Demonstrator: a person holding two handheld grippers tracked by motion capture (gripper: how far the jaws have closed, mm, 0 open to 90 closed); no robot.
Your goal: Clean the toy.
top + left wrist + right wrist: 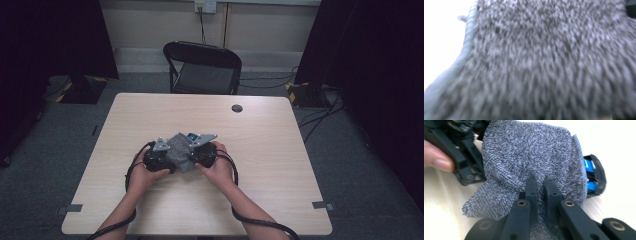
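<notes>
Grey towel (529, 162) mid-table (270, 150), edges far; right claw (541, 188) pinched on it, left claw (159, 159) grip unclear.

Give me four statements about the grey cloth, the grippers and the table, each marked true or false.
1. The right gripper pinches the grey cloth. True.
2. The cloth lies flat, alone at the table's far edge. False: it is bunched between both grippers near the middle of the table.
3. A dark chair stands behind the table. True.
4. The cloth covers a red thing. False: a blue and black object shows at its edge.
</notes>
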